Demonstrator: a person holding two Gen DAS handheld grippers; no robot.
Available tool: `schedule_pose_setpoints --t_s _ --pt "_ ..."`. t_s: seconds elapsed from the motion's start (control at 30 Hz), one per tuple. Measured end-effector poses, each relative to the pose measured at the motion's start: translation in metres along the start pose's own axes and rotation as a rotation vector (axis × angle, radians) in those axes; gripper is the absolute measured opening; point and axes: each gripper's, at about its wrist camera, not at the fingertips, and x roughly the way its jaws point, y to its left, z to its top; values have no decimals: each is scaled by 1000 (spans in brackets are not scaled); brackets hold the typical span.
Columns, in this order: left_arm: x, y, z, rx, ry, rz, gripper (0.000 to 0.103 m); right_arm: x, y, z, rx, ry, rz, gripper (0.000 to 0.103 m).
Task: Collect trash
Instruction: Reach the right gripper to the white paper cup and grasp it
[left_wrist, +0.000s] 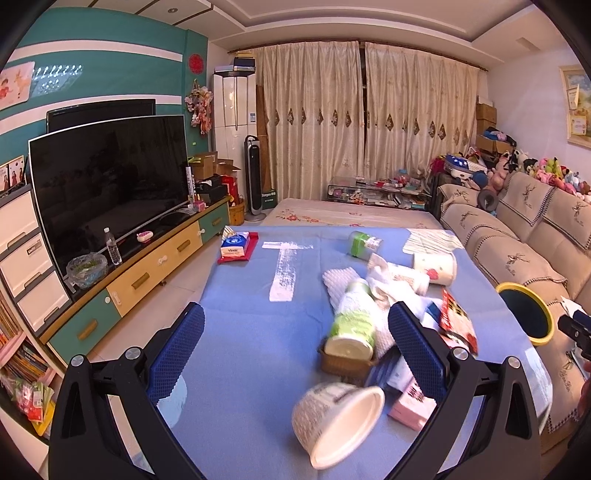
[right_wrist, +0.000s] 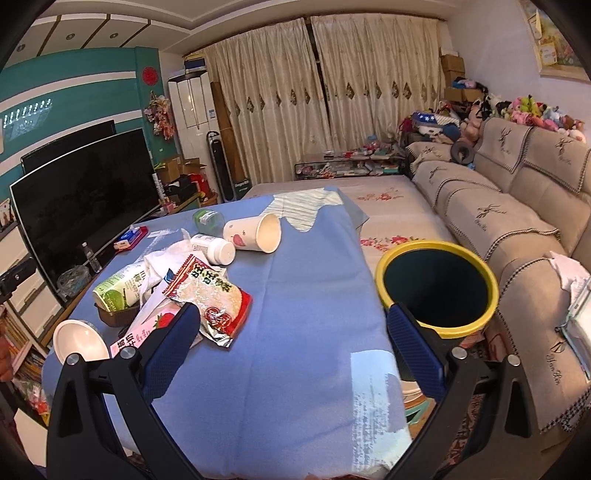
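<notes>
Sofa-side bin (right_wrist: 437, 284) shows whole only from right tool (right_wrist: 291, 325).

A home living room: television (left_wrist: 107, 177), sofa (right_wrist: 517, 206), curtains (left_wrist: 365, 118).

Both cameras sit just behind their own fingers and look forward over the blue table (left_wrist: 240, 332) toward the curtains (left_wrist: 362, 122). The left view hangs low and close over the trash pile (left_wrist: 369, 317), with the TV (left_wrist: 107, 181) at its left. The right view looks from further right, beside the bin (right_wrist: 437, 286) and sofa (right_wrist: 517, 206). Both views share the table, pile, bin, TV and curtains.
</notes>
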Motion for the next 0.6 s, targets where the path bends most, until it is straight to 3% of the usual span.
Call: schedule_pose_setpoints --t_s 0.3,0.4,0.6 --pt "66 5 42 6 -20 16 98 94 20 49 -36 93 66 95" --pt "89 1 53 17 -32 9 98 129 25 68 -41 118 93 81" --pt "132 -7 71 36 -35 -6 98 194 30 93 -32 190 103 63"
